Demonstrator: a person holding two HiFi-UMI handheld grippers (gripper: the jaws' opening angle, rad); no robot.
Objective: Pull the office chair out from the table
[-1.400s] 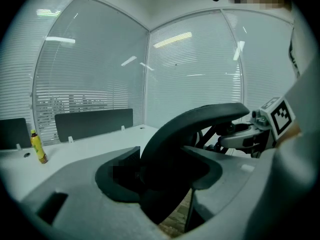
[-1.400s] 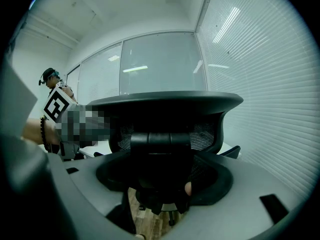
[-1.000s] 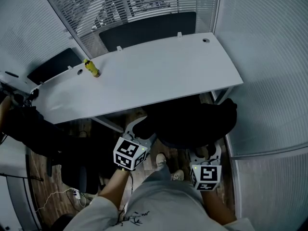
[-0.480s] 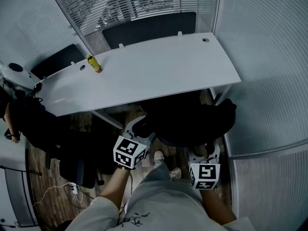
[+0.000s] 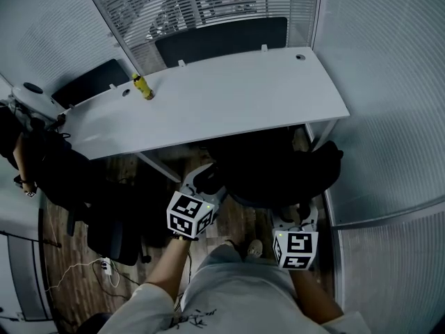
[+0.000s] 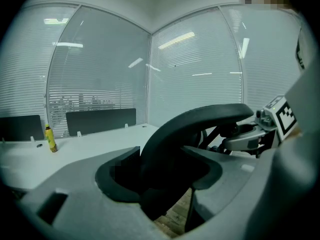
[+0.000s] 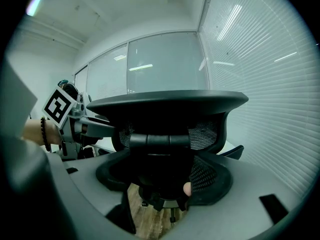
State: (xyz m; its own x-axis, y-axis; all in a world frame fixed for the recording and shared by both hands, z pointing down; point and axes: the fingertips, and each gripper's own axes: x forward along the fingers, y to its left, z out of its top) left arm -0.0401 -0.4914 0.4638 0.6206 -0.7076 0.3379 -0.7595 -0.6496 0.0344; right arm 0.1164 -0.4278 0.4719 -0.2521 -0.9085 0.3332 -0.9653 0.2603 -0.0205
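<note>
The black office chair (image 5: 278, 172) stands half under the white table (image 5: 229, 103), its back towards me. My left gripper (image 5: 203, 181) is at the left edge of the backrest, and in the left gripper view that curved black edge (image 6: 200, 121) fills the gap between the grey jaws. My right gripper (image 5: 297, 218) holds the right side of the chair's back. In the right gripper view the backrest top (image 7: 170, 106) and mesh sit between the pads (image 7: 220, 179). Each gripper shows in the other's view: the right gripper (image 6: 260, 134) and the left gripper (image 7: 75, 121).
A yellow bottle (image 5: 143, 87) stands on the table's far left. Another dark chair (image 5: 111, 221) and a person (image 5: 21, 158) are at the left. Glass partitions with blinds close in behind and at the right. A cable and plug strip (image 5: 104, 273) lie on the wooden floor.
Both grippers have drawn back towards me with the chair's back in them. A little more of the chair shows in front of the table edge. The jaws look the same.
</note>
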